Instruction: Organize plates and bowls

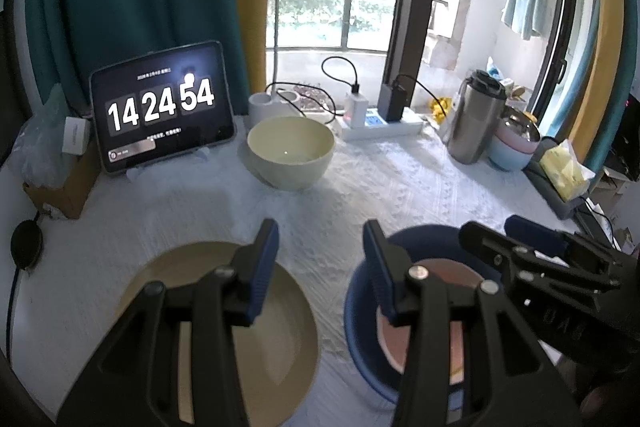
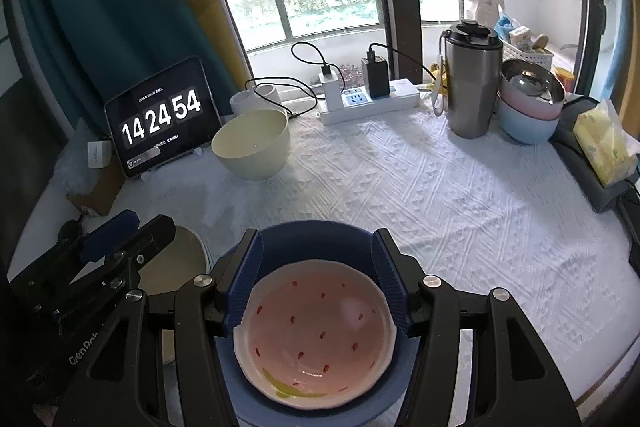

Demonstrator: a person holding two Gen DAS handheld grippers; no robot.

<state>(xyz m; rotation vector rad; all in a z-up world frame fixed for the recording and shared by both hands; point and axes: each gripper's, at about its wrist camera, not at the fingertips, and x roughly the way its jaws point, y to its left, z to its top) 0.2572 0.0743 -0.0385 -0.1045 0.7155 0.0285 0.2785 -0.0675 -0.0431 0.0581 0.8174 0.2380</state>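
Hovering above the pink bowl [image 2: 316,335], the right gripper [image 2: 318,287] is released, jaws straddling it without contact. The pink bowl sits upright, mouth up, nested in the blue bowl [image 2: 308,239]; being round, it has no long axis. The left gripper [image 1: 320,267] is released over bare cloth between the beige plate [image 1: 280,347] and the blue bowl. Risk: a one-sided pinch on the rim could tip the pink bowl or drag both bowls

Glossy glazed pink bowl [image 2: 316,331], brushed-metal flask [image 2: 470,83], textured white woven tablecloth [image 2: 440,195], matt beige plate [image 1: 280,339]
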